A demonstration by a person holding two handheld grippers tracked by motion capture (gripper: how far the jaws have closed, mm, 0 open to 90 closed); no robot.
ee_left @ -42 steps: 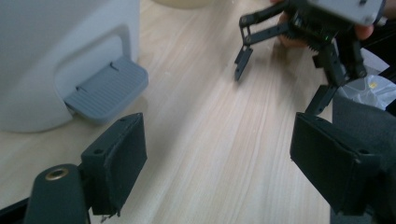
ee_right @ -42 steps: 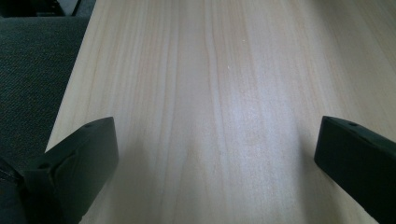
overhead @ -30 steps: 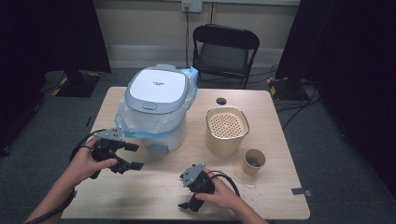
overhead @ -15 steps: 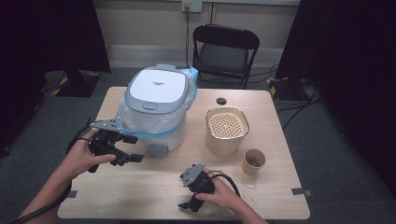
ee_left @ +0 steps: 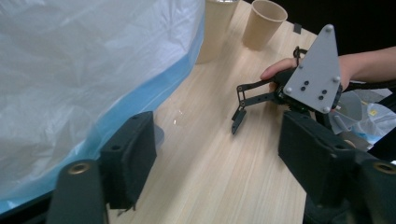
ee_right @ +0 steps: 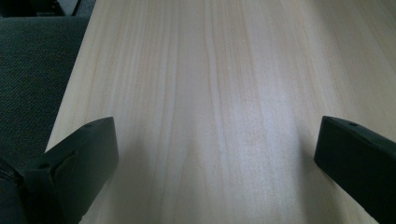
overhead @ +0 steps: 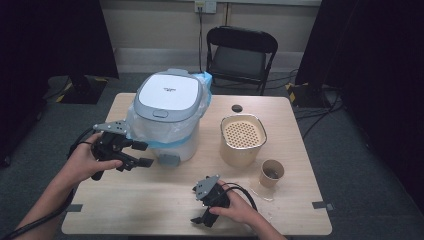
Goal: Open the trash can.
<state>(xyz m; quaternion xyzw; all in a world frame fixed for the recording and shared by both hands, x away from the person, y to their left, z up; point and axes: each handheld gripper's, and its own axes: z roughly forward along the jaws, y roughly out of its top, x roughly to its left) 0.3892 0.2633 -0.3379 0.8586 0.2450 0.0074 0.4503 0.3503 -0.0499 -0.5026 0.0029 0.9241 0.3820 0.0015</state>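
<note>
Since the bag-wrapped bin is the target, left tongs sit beside it, just narrowed but empty; right tongs rest open on the counter below it.

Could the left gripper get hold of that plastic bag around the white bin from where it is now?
Probably yes. The left gripper hovers right beside the plastic bag on the white bin, its jaws apart with nothing between them, having just closed a little. Nothing stands between jaws and bag; the right gripper rests farther off on the table.
</note>
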